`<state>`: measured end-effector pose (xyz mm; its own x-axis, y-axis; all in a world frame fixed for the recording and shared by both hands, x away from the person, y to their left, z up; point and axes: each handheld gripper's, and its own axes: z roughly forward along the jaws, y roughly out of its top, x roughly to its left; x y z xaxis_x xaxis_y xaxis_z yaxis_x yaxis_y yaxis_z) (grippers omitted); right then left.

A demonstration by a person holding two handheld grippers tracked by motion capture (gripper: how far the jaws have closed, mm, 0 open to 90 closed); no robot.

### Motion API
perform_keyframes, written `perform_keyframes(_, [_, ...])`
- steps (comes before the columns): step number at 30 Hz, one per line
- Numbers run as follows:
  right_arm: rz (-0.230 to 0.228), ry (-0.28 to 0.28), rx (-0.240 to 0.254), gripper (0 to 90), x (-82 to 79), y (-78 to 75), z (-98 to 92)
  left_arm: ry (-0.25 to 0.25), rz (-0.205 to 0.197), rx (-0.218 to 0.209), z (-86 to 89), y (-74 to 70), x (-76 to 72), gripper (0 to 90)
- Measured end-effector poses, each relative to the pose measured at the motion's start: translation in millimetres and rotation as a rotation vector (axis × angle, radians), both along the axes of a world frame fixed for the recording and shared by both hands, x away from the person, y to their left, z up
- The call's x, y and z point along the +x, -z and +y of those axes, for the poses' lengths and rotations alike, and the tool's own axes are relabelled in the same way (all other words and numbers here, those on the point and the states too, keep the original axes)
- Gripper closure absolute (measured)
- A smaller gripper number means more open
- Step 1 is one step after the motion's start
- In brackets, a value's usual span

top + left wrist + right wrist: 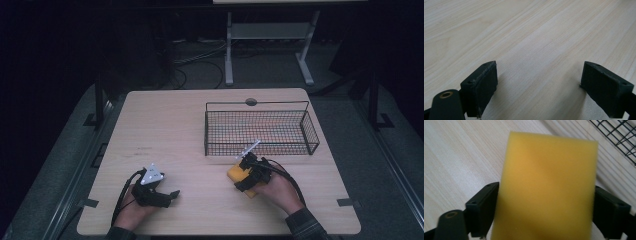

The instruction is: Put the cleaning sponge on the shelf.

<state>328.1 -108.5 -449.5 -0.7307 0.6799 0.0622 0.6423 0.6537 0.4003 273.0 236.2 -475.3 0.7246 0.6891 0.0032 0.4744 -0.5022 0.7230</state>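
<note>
A yellow sponge [234, 173] lies on the wooden table [170, 130] just in front of the black wire basket [261, 151]. My right gripper [243, 182] is down over it. In the right gripper view the sponge [549, 177] spans the whole gap, and both pads of my right gripper [546, 205] press against its sides. My left gripper [172, 194] rests at the near left of the table. In the left gripper view my left gripper [539, 75] has its jaws wide apart over bare wood, with nothing between them.
The wire basket stands at the back right of the table, and its mesh corner [621, 135] shows just beyond the sponge. A round cable port [251, 102] sits at the far edge. Cables trail back from both grippers toward the near edge.
</note>
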Motion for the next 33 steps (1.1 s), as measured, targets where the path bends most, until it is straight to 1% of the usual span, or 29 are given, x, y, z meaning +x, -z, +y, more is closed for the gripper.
perform_keyframes(1, [-0.002,0.001,0.002,19.0,0.0,-0.2,-0.5,0.0,0.001,0.001,0.1,-0.1,0.0,13.1])
perform_keyframes(4, [-0.004,-0.004,0.005,21.1,-0.4,-1.1,-1.3,0.0,0.001,0.001,0.0,-0.1,0.0,13.0])
perform_keyframes(9, [0.0,-0.006,0.004,21.4,-0.6,-2.2,-3.3,0.001,0.001,0.001,0.1,-0.1,0.0,13.0])
perform_keyframes(10, [0.003,-0.006,0.013,21.4,-1.0,-2.8,-3.6,0.001,0.001,0.001,0.1,-0.1,0.0,13.0])
perform_keyframes(14, [0.012,-0.004,0.027,21.4,-1.9,-7.7,-7.1,0.0,0.001,0.001,0.0,-0.1,-0.1,13.0])
perform_keyframes(21, [0.008,-0.011,0.041,21.4,-3.4,-17.3,-13.7,0.001,0.001,0.001,0.1,-0.1,0.0,13.0])
perform_keyframes(24, [0.005,-0.015,0.035,21.4,-3.8,-20.7,-16.0,0.0,0.001,0.001,0.1,-0.1,0.0,13.1])
perform_keyframes(33, [0.002,-0.017,0.038,21.4,-6.0,-31.4,-25.3,0.001,0.001,0.001,0.1,-0.1,0.0,13.0])
